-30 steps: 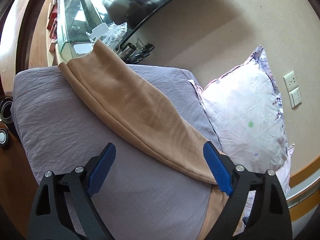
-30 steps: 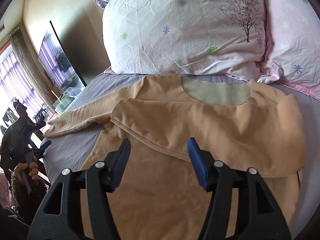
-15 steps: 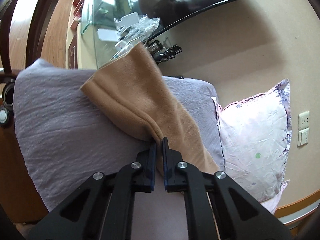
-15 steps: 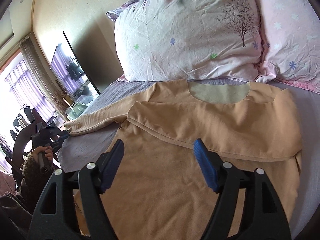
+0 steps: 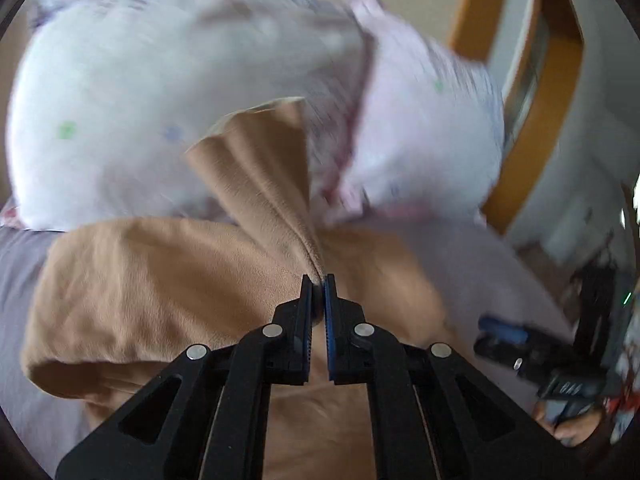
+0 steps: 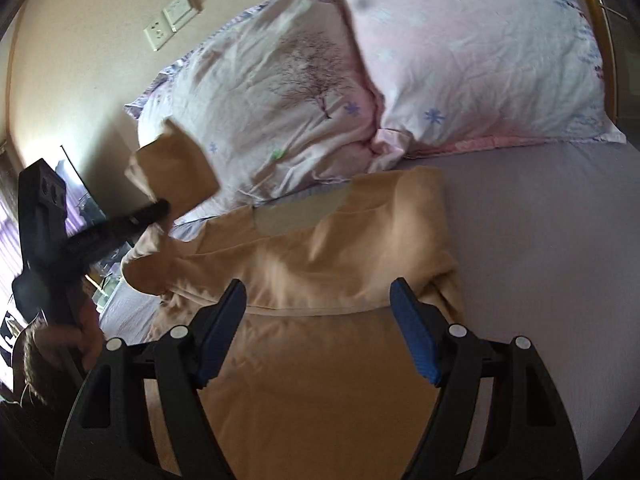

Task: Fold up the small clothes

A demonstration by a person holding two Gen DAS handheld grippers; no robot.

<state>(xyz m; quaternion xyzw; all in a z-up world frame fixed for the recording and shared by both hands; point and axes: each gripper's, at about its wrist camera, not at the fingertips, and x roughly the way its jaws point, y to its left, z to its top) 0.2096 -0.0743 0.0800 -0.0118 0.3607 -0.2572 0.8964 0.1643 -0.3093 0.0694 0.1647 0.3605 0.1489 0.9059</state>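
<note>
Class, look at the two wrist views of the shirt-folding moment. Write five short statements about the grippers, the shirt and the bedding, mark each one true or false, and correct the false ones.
1. The left gripper is shut on the tan sleeve. True.
2. The right gripper is clamped on the shirt's hem. False: its jaws stand wide open above the tan shirt, holding nothing.
3. The held sleeve lies flat on the sheet. False: it is lifted into the air, in front of the pillows.
4. The shirt's other sleeve is already folded across its body. True.
5. The shirt lies on a green sheet. False: the sheet is greyish purple.
</note>
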